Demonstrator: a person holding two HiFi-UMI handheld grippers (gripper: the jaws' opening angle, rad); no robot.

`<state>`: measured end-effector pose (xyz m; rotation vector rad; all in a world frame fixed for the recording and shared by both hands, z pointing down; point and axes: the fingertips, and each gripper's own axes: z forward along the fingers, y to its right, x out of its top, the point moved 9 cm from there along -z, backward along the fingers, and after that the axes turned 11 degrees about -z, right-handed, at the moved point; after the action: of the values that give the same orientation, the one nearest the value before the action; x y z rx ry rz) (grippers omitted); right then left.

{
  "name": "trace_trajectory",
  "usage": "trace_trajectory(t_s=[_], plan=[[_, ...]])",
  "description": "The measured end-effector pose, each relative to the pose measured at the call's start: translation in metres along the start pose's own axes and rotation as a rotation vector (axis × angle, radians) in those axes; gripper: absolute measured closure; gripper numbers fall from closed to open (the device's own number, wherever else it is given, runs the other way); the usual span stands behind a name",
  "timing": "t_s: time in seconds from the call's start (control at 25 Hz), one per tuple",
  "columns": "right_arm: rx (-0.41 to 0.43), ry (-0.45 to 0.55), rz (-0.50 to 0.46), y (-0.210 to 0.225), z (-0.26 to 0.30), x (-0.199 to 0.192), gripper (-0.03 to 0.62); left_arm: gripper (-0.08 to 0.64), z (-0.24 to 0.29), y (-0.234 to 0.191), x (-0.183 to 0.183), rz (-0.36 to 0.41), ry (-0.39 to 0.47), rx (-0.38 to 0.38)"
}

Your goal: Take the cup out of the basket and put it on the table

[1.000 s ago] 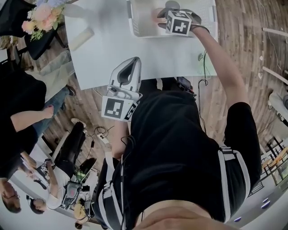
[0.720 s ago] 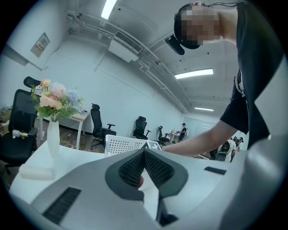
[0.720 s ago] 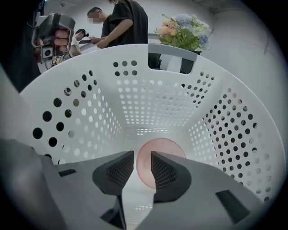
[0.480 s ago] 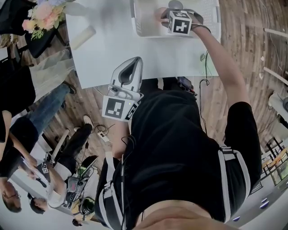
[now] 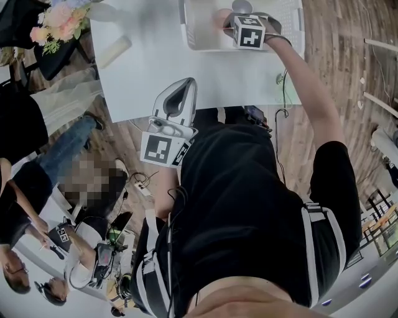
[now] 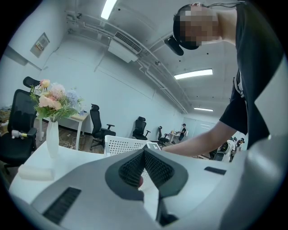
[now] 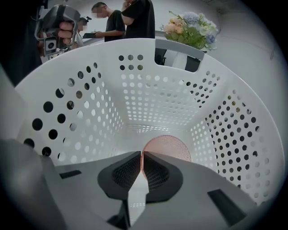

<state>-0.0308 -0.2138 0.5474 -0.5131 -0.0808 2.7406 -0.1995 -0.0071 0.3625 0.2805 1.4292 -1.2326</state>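
A pink see-through cup [image 7: 168, 148] sits in the bottom of the white perforated basket [image 7: 148, 90]. In the head view the cup [image 5: 222, 17] shows as a pink patch inside the basket [image 5: 199, 34] at the table's far edge. My right gripper [image 7: 141, 164] reaches down into the basket. Its jaws are closing, with the thin cup wall pinched between the pads. From above, the right gripper [image 5: 231, 23] is mostly covered by its marker cube. My left gripper [image 5: 183, 87] hovers at the table's near edge, shut on nothing, seen as left gripper [image 6: 144, 155].
The white table [image 5: 155, 68] carries a vase of flowers [image 5: 59, 22] and a white block [image 5: 113, 53] at its left end. People stand on the wooden floor to the left [image 5: 25, 186]. Cables hang off the table's near right edge [image 5: 280, 87].
The right gripper's jaws have gone from wide apart to nearly together around the cup's wall. The left gripper has stayed put. People at the left have shifted.
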Motion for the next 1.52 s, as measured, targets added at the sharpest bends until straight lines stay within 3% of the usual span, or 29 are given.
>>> trace_trajectory(t_s=[0.32, 0.8, 1.12, 1.28, 1.52], plan=[[-0.055, 0.025, -0.021, 0.007, -0.026, 0.011, 0.558, 0.54, 0.0, 0.0, -0.001, 0.001, 0.004, -0.013], [-0.172, 0.048, -0.105, -0.004, -0.125, 0.049, 0.558, 0.54, 0.0, 0.023, -0.001, 0.046, 0.012, -0.062], [-0.206, 0.072, -0.134, -0.043, -0.193, 0.073, 0.558, 0.54, -0.002, 0.034, -0.009, 0.067, -0.003, -0.088], [-0.221, 0.098, -0.146, -0.073, -0.218, 0.082, 0.558, 0.54, -0.003, 0.046, -0.013, 0.131, -0.028, -0.103], [-0.203, 0.126, -0.162, -0.108, -0.227, 0.091, 0.558, 0.54, -0.002, 0.047, -0.013, 0.152, -0.023, -0.096]])
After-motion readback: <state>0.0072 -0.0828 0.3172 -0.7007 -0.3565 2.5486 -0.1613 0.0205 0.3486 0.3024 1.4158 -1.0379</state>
